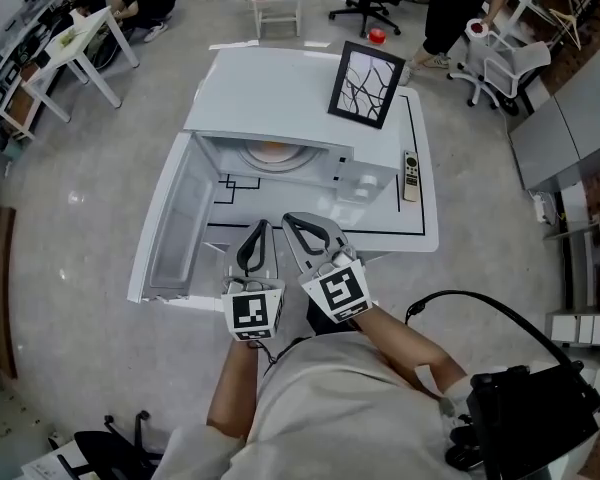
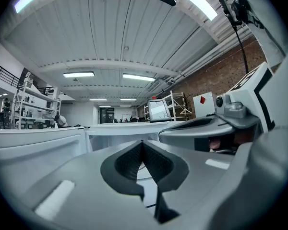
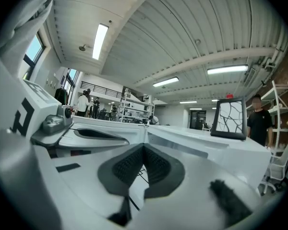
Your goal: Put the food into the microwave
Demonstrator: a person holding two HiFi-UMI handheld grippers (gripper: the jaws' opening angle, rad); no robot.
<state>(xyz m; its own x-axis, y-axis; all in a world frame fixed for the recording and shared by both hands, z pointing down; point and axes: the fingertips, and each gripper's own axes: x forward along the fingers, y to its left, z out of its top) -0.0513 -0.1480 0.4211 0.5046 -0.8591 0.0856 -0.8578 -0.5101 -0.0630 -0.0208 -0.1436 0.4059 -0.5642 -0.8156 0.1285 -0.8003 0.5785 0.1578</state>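
– Food [image 1: 272, 149]: where is it?
– Already inside the microwave [image 1: 280, 98], on a pale round plate [image 1: 248, 157] in the middle of the cavity. Only an orange strip shows under the front edge of the microwave's top.
– Which way does it point, and how does its long side run?
– I cannot tell. What shows runs left to right across the head view, but the rest is hidden. The microwave's mouth faces the person, and its long side runs left to right on the worktop [image 1: 425, 230].
– What edges close in on it?
– The door [image 1: 172, 218] stands wide open at the left and reaches toward the person like a side wall. The knob panel [image 1: 368, 182] bounds the mouth on the right.
– Any open room?
– In front of the mouth lies a bare strip of worktop with black lines, up to the front edge. A remote [image 1: 411, 175] lies just right of the microwave, near the worktop's right edge. A framed picture [image 1: 366, 85] stands at the back right. Whether it is on the microwave's top or behind it, I cannot tell.
– And the tools?
– The left hand-held gripper [image 1: 262, 226] and the right hand-held gripper [image 1: 292, 220] hover side by side over the front strip, pointing at the mouth. Each has its jaws pressed together with nothing between them.
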